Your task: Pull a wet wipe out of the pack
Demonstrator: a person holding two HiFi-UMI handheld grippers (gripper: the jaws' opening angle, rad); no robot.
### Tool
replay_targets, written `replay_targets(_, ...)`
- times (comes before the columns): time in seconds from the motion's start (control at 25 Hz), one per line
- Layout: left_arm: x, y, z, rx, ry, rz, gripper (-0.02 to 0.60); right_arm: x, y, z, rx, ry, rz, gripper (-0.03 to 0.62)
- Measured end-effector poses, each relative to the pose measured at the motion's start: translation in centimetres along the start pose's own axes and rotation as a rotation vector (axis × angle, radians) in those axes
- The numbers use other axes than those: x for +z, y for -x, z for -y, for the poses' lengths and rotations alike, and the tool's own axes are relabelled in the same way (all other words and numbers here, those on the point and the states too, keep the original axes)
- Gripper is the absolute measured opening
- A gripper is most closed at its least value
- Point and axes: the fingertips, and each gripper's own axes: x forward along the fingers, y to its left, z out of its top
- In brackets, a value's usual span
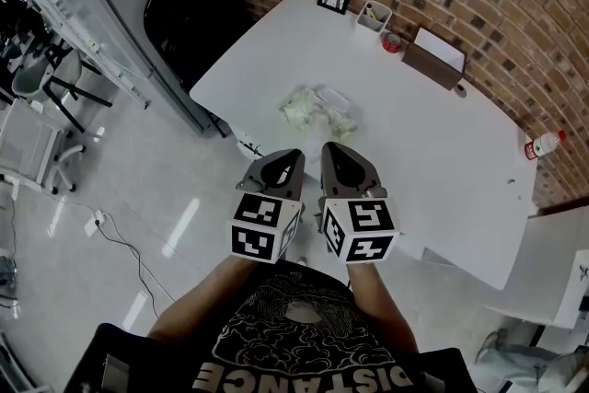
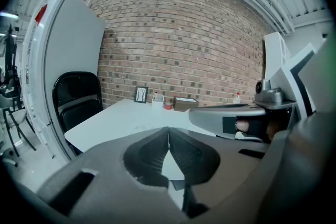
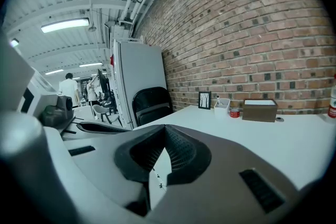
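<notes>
The crumpled clear-plastic pack of pale wet wipes (image 1: 318, 106) lay on the white table (image 1: 442, 152), its long side running left to right, just beyond and between the left gripper (image 1: 290, 159) and the right gripper (image 1: 333, 152), both empty with jaws pressed together, neither clearly nearer.

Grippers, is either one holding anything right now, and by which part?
Nothing is held. The left gripper and the right gripper both have their jaws together with nothing between them, short of the wet wipe pack on the table.

Pale greenish wipe pack (image 1: 319, 106), white table (image 1: 442, 152), black chair (image 1: 198, 5).
</notes>
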Motion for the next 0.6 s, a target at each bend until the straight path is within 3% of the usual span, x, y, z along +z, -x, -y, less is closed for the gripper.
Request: replay_targets(0.6, -0.9, 2.2, 2.3, -0.001, -0.019, 0.008, 0.013, -0.6, 3.7, -1.5, 0.019, 0.016, 0.016, 0.015)
